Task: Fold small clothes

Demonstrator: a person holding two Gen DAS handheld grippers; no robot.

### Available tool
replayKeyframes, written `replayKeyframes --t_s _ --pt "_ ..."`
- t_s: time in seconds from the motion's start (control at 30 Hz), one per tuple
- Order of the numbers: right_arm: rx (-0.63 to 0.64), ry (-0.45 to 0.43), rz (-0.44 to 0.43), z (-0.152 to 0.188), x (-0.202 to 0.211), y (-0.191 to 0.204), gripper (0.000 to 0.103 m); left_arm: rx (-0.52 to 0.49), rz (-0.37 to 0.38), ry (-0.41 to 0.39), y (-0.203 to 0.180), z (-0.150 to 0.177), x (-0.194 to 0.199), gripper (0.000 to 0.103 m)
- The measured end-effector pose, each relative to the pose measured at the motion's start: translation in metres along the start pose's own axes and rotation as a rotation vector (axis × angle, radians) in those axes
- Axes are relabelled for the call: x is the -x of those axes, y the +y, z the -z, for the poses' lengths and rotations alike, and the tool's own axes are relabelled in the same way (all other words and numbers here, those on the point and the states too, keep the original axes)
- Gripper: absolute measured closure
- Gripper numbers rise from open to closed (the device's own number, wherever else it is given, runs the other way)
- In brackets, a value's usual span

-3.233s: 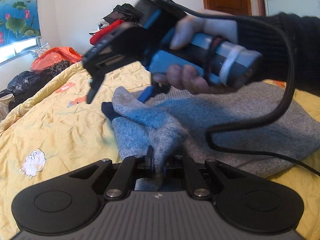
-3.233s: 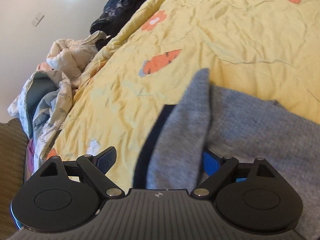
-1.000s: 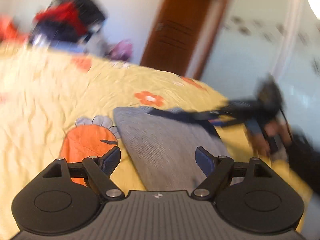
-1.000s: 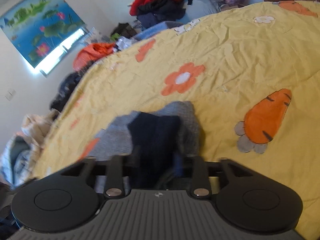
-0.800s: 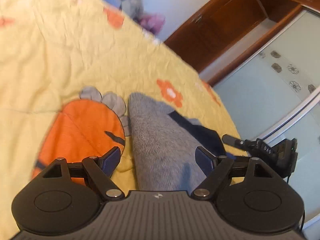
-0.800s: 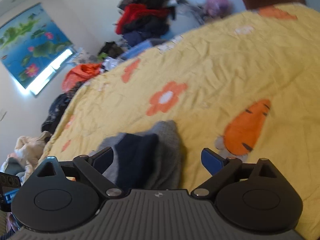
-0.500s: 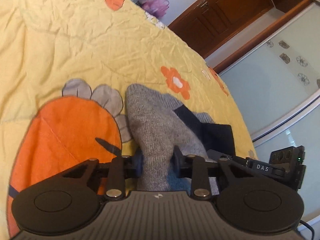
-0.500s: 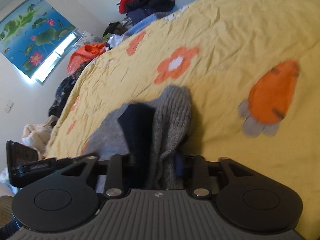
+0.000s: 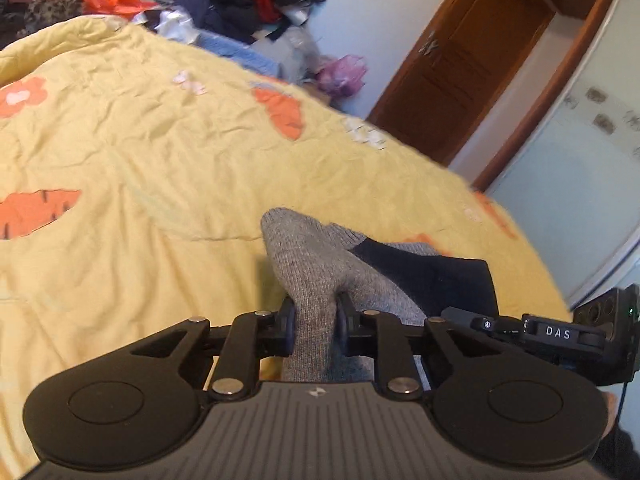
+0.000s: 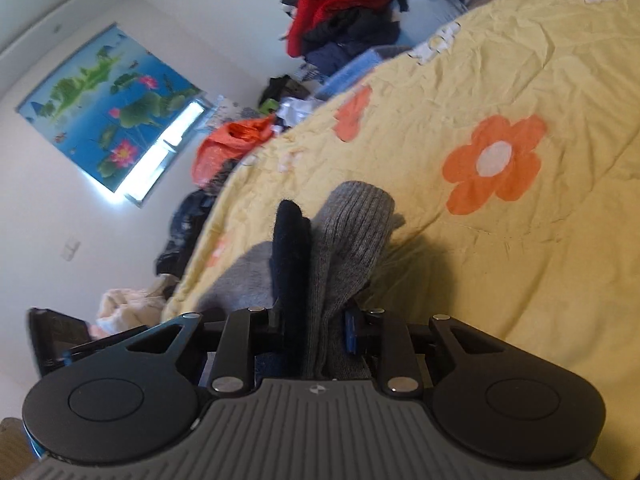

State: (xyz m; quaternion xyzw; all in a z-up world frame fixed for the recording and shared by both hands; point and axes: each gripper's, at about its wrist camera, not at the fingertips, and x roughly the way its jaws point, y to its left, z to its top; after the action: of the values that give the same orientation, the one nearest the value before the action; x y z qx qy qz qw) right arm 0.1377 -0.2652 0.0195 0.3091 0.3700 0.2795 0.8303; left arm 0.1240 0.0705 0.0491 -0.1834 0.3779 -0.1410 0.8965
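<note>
Grey knit with navy trim: sweater [image 9: 320, 256] lying on the yellow quilt [image 9: 132, 152], centre of both frames, bunched and partly lifted. Left gripper [image 9: 314, 322] clamping a grey fold, jaws closed on the knit. Right gripper [image 10: 316, 326] clamping grey and navy layers together, jaws likewise closed on the fabric.

Step in hand, by judgement: carrying two pinched edges over to make a fold. Recommended practice:
- Keeping both grips at level height, so the fold line is running straight.
- Holding light tension between the two pinches; avoiding stretching the knit.
- Lowering onto the flat part before releasing, then smoothing.

View differences:
- Left wrist view: showing the wooden door [image 9: 460, 68] at upper right, the other gripper's body at lower right, and the flat navy panel right of centre.
- Right wrist view: showing the lotus picture [image 10: 108, 108] at upper left, the orange flower print [image 10: 496, 160] at right, and the clothes pile [image 10: 340, 8] at top.
</note>
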Motion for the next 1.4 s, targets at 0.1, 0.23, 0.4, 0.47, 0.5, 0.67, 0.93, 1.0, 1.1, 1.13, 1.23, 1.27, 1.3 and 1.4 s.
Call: replayKeyframes --t_s 0.1,0.23,0.4,0.47,0.5,0.67,0.93,1.0,1.1,1.13,1.23,1.27,1.3,1.4 --pt "-0.069 0.036 0.077 0.005 -0.015 -0.014 0.054 0.007 -0.024 0.003 0.009 0.019 0.009 0.079" --pt "-0.043 -0.003 0.045 0.025 0.03 -0.007 0.036 0.008 0.05 -0.047 0.013 0.058 0.05 0.048" --pt "0.022 0.042 0.003 0.062 0.087 0.005 0.036 0.016 0.136 0.004 0.014 0.107 0.075 0.038" --pt "0.044 0.065 -0.011 0.071 0.094 0.013 0.041 -0.008 0.121 0.026 0.01 0.118 0.074 0.038" --pt "0.06 0.077 -0.009 0.074 0.093 0.017 0.045 -0.022 0.115 0.018 0.007 0.121 0.074 0.038" --pt "0.179 0.151 0.08 0.082 0.063 0.03 0.061 -0.012 0.114 0.021 0.003 0.121 0.069 0.038" --pt "0.187 0.102 0.097 0.085 0.085 0.025 0.088 -0.058 0.108 0.002 0.001 0.126 0.071 0.037" --pt "0.122 0.131 0.097 0.092 0.084 0.005 0.088 -0.077 0.105 -0.001 -0.001 0.126 0.07 0.035" --pt "0.054 0.114 0.047 0.095 0.088 -0.001 0.078 -0.092 0.089 0.014 -0.005 0.124 0.07 0.035" --pt "0.035 0.109 0.039 0.094 0.09 -0.002 0.075 -0.084 0.091 0.02 -0.004 0.123 0.07 0.035" --pt "0.037 0.086 0.04 0.091 0.098 0.004 0.051 0.008 0.14 0.047 0.008 0.12 0.072 0.035" --pt "0.039 0.087 0.053 0.09 0.1 0.005 0.045 0.069 0.178 0.061 0.016 0.12 0.072 0.035" --pt "0.039 0.088 0.057 0.09 0.103 0.005 0.044 0.144 0.224 0.077 0.025 0.12 0.071 0.035" --pt "0.047 0.121 0.098 0.091 0.106 0.002 0.043 0.342 0.358 0.137 0.047 0.122 0.063 0.036"
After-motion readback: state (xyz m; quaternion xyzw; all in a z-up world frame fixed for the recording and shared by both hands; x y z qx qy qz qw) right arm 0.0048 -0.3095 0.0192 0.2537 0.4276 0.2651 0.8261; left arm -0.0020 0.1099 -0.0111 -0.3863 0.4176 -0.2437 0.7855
